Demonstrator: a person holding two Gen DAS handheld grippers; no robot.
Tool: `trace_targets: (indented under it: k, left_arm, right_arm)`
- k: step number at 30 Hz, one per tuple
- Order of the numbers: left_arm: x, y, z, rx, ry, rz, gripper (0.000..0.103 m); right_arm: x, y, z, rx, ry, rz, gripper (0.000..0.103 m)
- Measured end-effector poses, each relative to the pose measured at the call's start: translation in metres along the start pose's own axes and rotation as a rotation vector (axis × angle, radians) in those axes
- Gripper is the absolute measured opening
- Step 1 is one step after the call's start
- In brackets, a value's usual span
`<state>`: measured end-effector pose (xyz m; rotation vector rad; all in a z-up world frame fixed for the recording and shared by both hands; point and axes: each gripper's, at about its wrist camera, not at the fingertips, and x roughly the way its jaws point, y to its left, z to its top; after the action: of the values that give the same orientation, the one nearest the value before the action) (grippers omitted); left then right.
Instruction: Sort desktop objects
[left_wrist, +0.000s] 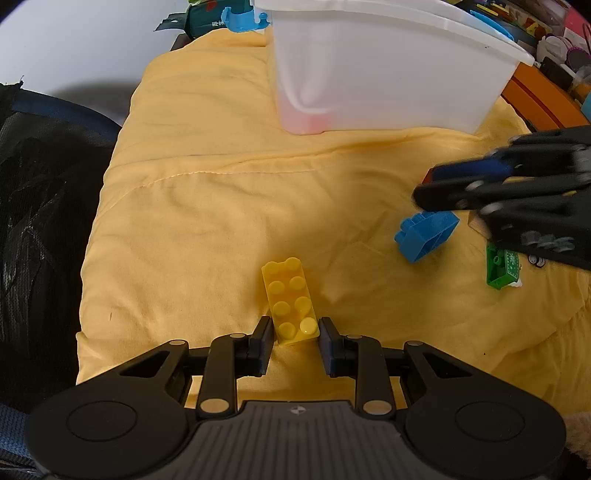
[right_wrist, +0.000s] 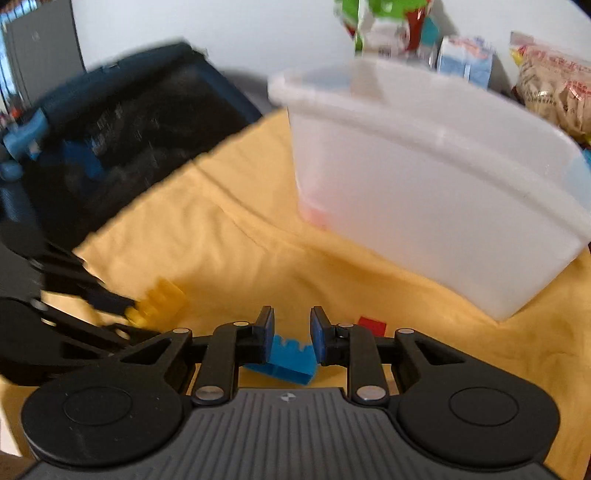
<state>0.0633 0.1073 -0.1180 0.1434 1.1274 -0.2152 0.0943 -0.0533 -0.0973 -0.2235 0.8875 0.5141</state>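
left hand-held gripper (left_wrist: 295, 332) slightly open, yellow brick's (left_wrist: 290, 301) near end between its fingers.

1. No word, brand or number can be read in either view.
2. The dark green packet (left_wrist: 202, 18) at the far edge of the surface carries small white print, too small to make out.
3. The snack bag (right_wrist: 557, 88) behind the white bin shows red characters, blurred beyond reading.
4. The pale blue carton (right_wrist: 466, 59) bears print that is also too blurred to read.
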Motion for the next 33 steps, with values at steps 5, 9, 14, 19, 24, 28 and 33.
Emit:
trace_targets:
  k: [5,9,14,19,24,28,33]
  left_arm:
    - [0.000,0.001,-0.003,-0.003,-0.012,-0.005,0.030]
    - [-0.002,0.005,-0.005,-0.009,-0.017,-0.015,0.031]
    - [-0.003,0.004,-0.007,-0.008,-0.019,-0.010,0.032]
    - [-0.002,0.003,-0.006,-0.022,-0.015,-0.005,0.033]
    - [-0.003,0.001,-0.006,-0.019,-0.014,-0.001,0.034]
    - [-0.002,0.003,-0.007,-0.017,-0.020,-0.004,0.035]
    - [-0.002,0.003,-0.008,-0.010,-0.021,0.000,0.035]
  right_arm:
    - [-0.015,0.012,-0.026,-0.043,0.031,0.024,0.024]
    - [-0.029,0.007,-0.039,-0.023,0.044,0.026,0.025]
    - [-0.034,0.001,-0.021,-0.026,-0.011,0.013,0.026]
    - [-0.001,-0.009,0.004,0.045,0.012,0.004,0.026]
    - [0.001,0.001,-0.008,-0.026,0.067,0.015,0.026]
    - [-0.016,0.006,-0.029,-0.066,0.084,0.015,0.026]
    - [-0.037,-0.004,-0.045,-0.032,0.083,0.025,0.026]
